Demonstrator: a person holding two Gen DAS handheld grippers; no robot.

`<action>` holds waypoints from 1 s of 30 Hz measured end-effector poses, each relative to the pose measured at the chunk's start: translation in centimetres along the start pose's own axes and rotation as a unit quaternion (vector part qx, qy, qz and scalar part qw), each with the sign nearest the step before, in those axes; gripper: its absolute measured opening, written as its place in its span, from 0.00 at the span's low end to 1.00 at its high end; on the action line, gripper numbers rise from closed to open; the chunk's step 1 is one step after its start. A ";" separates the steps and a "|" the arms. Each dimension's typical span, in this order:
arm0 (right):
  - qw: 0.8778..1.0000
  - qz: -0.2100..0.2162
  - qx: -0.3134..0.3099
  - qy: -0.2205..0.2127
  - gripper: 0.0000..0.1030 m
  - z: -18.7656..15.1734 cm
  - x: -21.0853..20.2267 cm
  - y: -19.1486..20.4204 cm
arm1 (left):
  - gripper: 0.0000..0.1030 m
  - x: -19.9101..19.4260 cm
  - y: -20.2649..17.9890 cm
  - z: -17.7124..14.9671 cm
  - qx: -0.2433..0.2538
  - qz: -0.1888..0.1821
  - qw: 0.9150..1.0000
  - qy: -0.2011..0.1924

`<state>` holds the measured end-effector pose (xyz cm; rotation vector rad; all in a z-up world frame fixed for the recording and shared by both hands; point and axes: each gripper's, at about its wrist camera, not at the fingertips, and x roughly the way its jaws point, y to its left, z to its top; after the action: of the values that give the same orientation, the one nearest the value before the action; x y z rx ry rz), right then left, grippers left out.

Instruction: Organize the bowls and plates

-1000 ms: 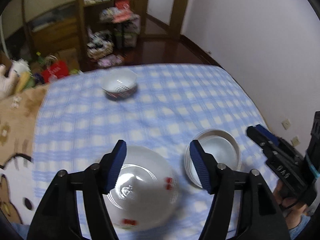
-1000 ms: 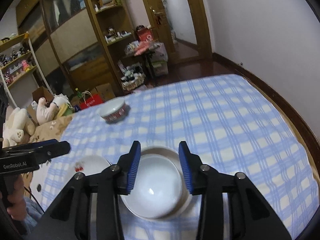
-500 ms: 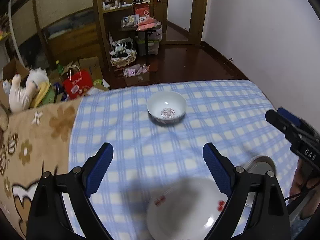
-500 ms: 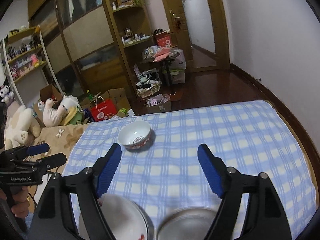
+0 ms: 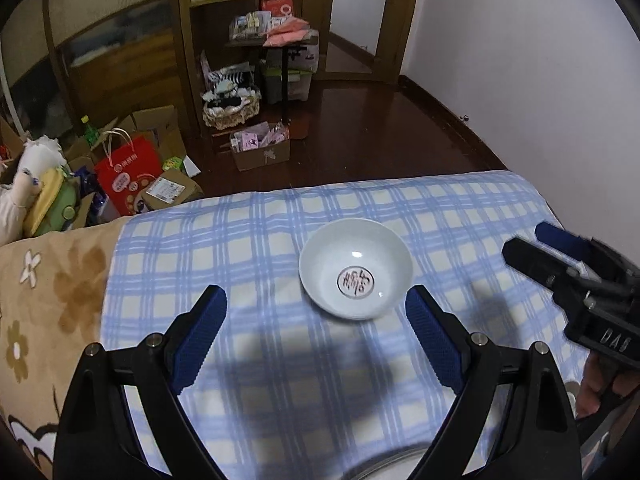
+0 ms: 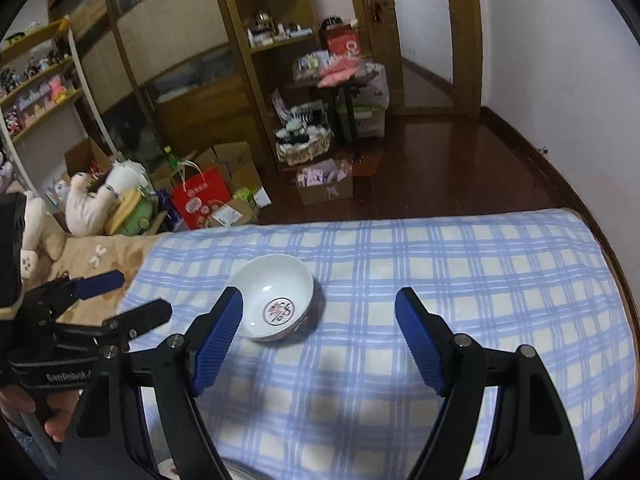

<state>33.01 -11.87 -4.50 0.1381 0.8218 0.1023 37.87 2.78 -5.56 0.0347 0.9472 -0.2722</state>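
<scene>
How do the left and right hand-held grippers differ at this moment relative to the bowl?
Left hand-held gripper has the bowl right of centre, near its right finger; right hand-held gripper has it left, its left finger overlapping the rim. Both are open, empty, over the checked cloth.

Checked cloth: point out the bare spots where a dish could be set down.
On the checked cloth, the wide stretch right of the bowl is bare, out to the edge by the wall. The strip between the bowl and the far edge is bare too. Left of the bowl, both grippers crowd the space; dishes sit at the near edge.
</scene>
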 end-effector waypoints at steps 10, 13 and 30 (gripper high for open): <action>0.996 0.034 0.048 0.065 0.74 -0.5 6.8 -2.5 | 0.85 7.6 2.4 0.8 -0.046 -0.005 0.998 0.044; 0.993 0.057 0.064 0.082 0.72 -0.6 8.1 -2.8 | 0.80 9.4 2.7 0.3 -0.061 -0.009 0.996 0.060; 0.987 0.050 0.054 0.142 0.13 -2.2 12.7 -0.5 | 0.19 12.0 1.0 -1.2 -0.071 -0.036 0.994 0.076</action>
<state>40.04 -10.34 -15.24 0.2718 1.1053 0.1744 43.78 1.34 -16.05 -0.1105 1.1185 -0.2707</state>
